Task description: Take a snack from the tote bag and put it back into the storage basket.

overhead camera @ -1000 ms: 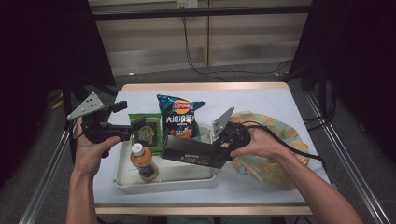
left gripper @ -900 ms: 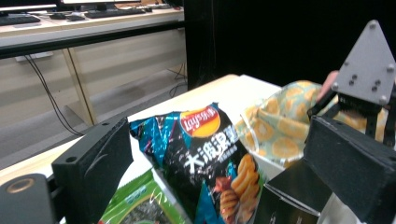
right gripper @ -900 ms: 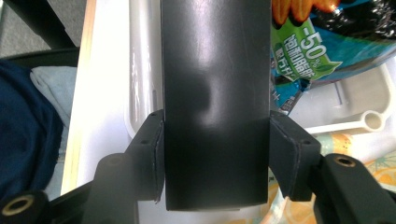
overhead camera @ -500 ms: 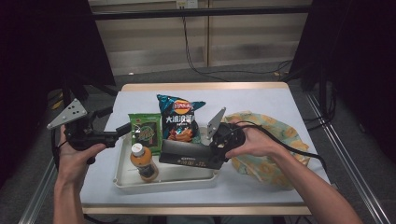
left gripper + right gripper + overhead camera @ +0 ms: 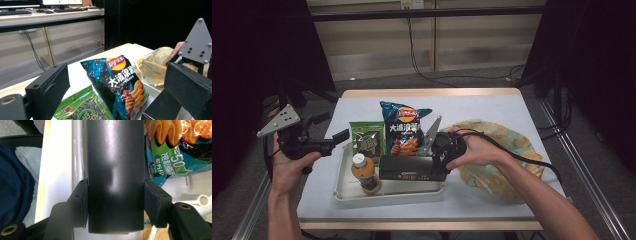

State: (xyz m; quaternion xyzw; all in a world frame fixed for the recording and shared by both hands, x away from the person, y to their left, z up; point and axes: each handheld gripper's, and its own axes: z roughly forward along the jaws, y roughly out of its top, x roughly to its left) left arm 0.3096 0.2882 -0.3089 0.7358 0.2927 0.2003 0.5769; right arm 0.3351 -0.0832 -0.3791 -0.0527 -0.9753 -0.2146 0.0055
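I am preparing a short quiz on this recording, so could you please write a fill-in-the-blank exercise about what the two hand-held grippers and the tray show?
1. The right hand-held gripper is shut on a long ____ box.
2. The left hand-held gripper has its jaws ____ and holds nothing.
3. The bottle stands upright in the white ____.
4. The chip bag lies beside a ____ snack packet.

Missing words: black; open; tray; green

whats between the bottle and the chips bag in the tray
In the high view the green seaweed packet stands between the bottle and the chips bag, just behind the bottle and left of the bag, all in the white tray.
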